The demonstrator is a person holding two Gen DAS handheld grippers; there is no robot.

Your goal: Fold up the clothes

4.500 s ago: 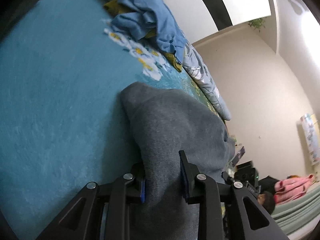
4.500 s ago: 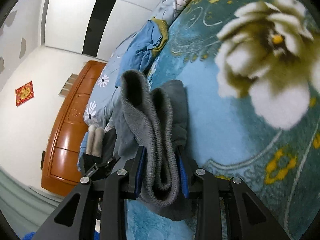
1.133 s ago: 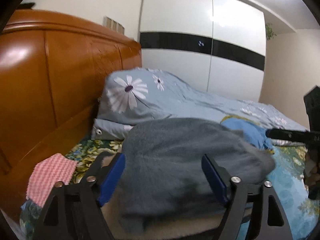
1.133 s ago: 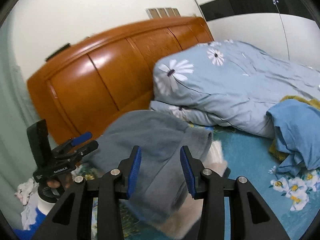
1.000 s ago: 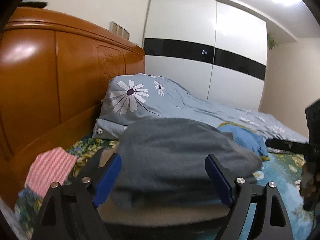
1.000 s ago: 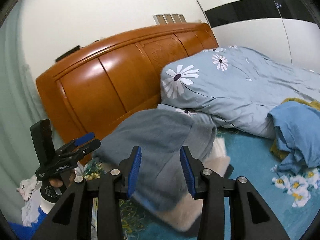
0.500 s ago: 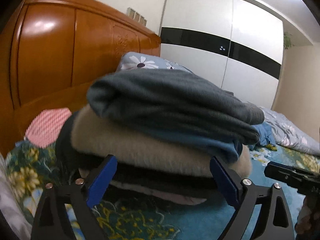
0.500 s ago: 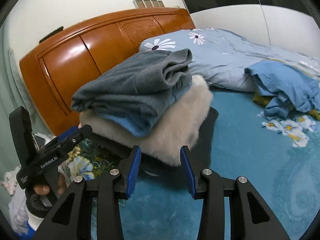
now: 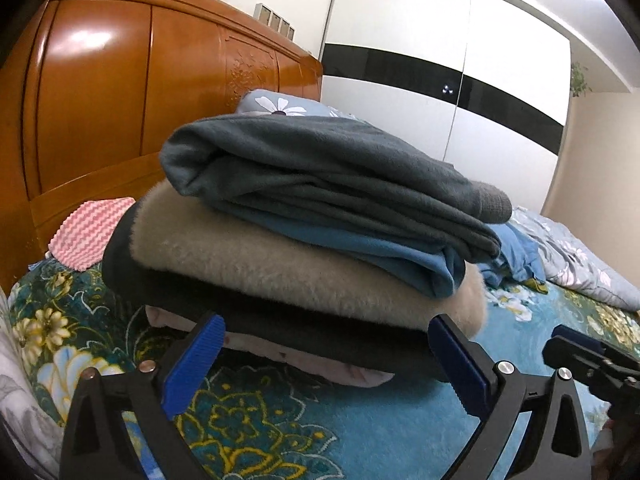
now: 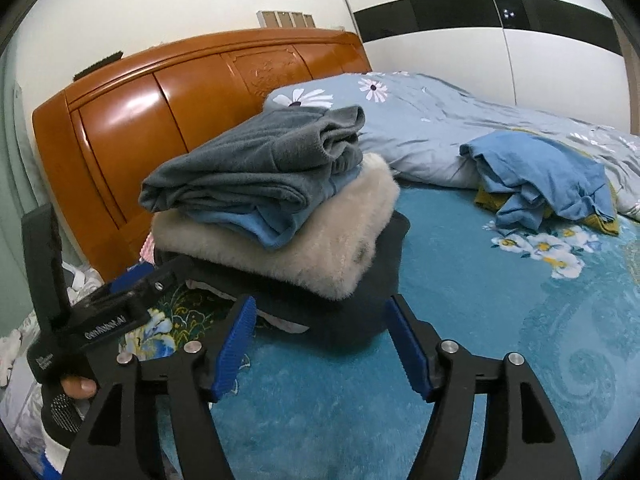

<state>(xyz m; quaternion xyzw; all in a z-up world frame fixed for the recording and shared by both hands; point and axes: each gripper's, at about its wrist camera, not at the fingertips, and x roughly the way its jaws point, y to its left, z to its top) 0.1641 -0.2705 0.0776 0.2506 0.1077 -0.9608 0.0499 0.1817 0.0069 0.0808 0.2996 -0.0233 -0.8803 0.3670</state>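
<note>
A folded grey sweater [image 9: 320,168] [image 10: 256,160] lies on top of a stack of folded clothes: a fluffy cream garment [image 9: 280,268] [image 10: 320,240], a black one [image 10: 384,256] and a pale pink one [image 9: 320,364] beneath. The stack sits on the teal floral blanket [image 10: 500,320] by the headboard. My left gripper [image 9: 324,360] is open and empty, just in front of the stack. My right gripper [image 10: 320,340] is open and empty, also in front of it. The left gripper shows in the right wrist view [image 10: 132,300]. The right one shows in the left wrist view [image 9: 584,360].
An unfolded blue garment [image 10: 540,176] lies over a mustard one to the right. A flowered light blue duvet [image 10: 440,120] is heaped behind. The wooden headboard [image 9: 120,100] stands at the left. A pink striped cloth [image 9: 88,232] lies beside the stack.
Both grippers carried the grey sweater to the stack, let it go on top and drew back and down. The right gripper's jaws have opened wider.
</note>
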